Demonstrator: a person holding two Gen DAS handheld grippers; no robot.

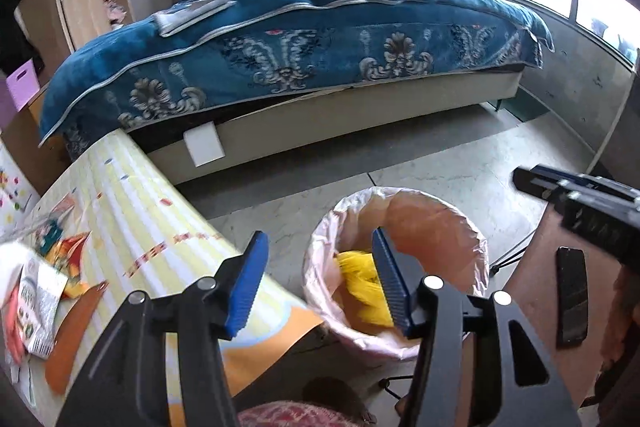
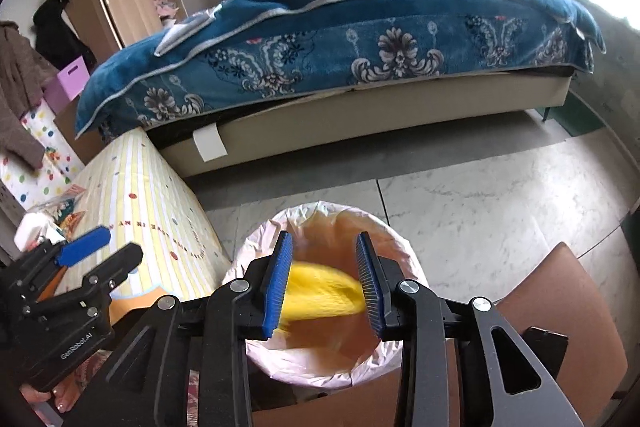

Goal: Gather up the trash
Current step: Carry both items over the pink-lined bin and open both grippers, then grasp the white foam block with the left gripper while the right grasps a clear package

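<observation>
A round bin (image 2: pixel 256 351) stands upright on the pale marble floor, just beside the corner of the striped worktop. It is lined with a thin pink bag (image 1: pixel 320 291) whose crinkled edge is folded out over the rim all the way round; the inside shows orange-brown through the plastic. A piece of bright yellow trash (image 2: pixel 320 297), ribbed or crumpled, sits within the mouth of the bin, against the side nearer the worktop. It is blurred in the right wrist view, so it may be falling and not yet at rest. More scraps, orange paper (image 1: pixel 70 335) and a printed packet (image 1: pixel 34 311), lie flat on the worktop.
</observation>
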